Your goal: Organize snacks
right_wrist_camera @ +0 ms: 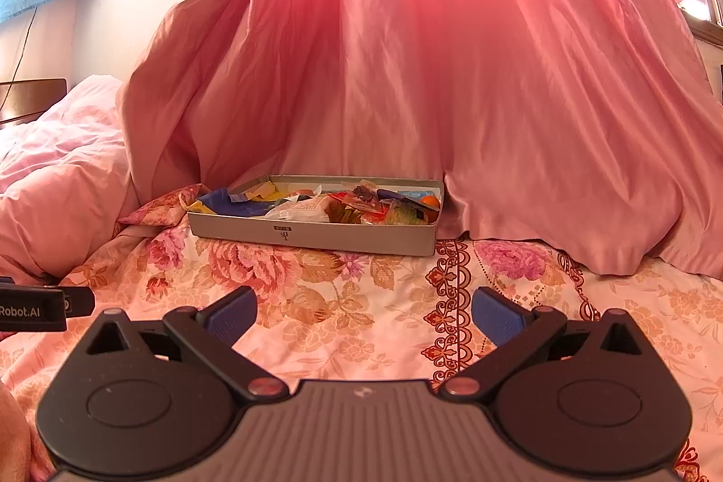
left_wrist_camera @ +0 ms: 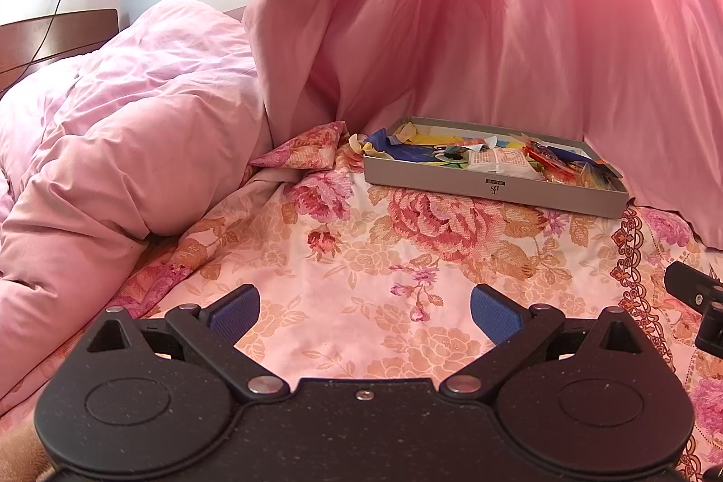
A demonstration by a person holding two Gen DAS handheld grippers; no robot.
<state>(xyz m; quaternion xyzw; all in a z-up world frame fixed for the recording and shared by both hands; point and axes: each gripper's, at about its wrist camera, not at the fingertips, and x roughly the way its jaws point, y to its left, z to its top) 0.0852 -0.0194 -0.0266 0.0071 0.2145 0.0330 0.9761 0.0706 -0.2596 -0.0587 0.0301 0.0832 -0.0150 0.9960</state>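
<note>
A shallow grey box (left_wrist_camera: 492, 188) holds several mixed snack packets (left_wrist_camera: 497, 159) and rests on the floral bedsheet at the far side of the bed; in the right wrist view the box (right_wrist_camera: 316, 238) and its snack packets (right_wrist_camera: 343, 204) sit straight ahead. My left gripper (left_wrist_camera: 365, 312) is open and empty, low over the sheet, well short of the box. My right gripper (right_wrist_camera: 364, 315) is open and empty too, also short of the box. Each gripper's edge shows in the other's view.
A pink duvet (left_wrist_camera: 113, 147) is heaped on the left. A pink curtain (right_wrist_camera: 429, 75) hangs behind the box and drapes onto the bed. A floral pillow corner (left_wrist_camera: 307, 147) lies left of the box. The wooden headboard (left_wrist_camera: 45, 39) is far left.
</note>
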